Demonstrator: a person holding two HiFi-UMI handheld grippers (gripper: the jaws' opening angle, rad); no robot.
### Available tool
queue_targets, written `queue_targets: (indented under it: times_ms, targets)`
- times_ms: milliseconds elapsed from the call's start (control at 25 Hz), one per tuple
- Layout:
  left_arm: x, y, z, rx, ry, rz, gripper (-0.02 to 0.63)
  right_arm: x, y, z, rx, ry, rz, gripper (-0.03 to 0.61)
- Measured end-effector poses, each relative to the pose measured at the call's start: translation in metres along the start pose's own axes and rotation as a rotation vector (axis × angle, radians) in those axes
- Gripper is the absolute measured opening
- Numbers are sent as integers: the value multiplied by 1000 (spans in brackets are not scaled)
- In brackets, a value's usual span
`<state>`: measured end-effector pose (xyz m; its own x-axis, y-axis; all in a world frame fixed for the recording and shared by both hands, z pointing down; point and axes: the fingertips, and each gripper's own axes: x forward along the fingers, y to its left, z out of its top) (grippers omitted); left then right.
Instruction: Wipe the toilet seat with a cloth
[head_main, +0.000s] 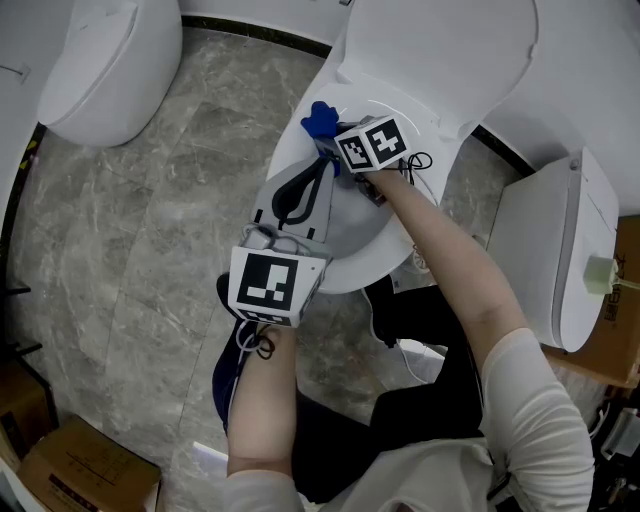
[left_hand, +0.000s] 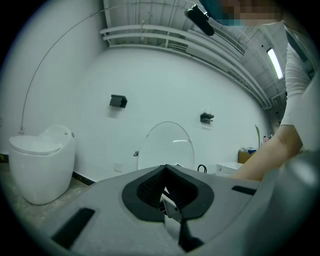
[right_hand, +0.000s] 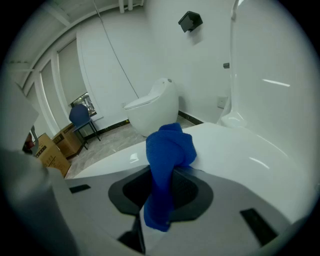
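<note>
Toilet seat (head_main: 398, 232) is down, and its lid (head_main: 440, 50) stands up behind it. On the left, our left gripper (head_main: 322, 162) hangs over the middle of the seat. Its fingers are pressed together with nothing in them. On the right, our right gripper (head_main: 330, 138) has its fingers squeezed tight on the blue cloth (head_main: 318, 118). The cloth bunches out past the fingers at the seat's back left edge, on it or just above it. Most of the seat lies to the right of the cloth and toward us, so we think the right gripper should sweep that way.
</note>
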<state>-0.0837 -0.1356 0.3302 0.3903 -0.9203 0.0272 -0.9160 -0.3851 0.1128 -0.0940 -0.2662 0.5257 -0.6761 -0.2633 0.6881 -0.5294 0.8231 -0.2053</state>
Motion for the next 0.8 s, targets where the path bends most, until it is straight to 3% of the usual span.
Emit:
queue_targets:
  times_ms: [200, 800]
  targets:
    - [-1, 5, 1, -6, -5, 9, 9, -10, 3, 2, -16, -49, -29, 84]
    - [4, 9, -6, 5, 17, 26, 9, -106, 22, 34, -28, -397, -80, 84]
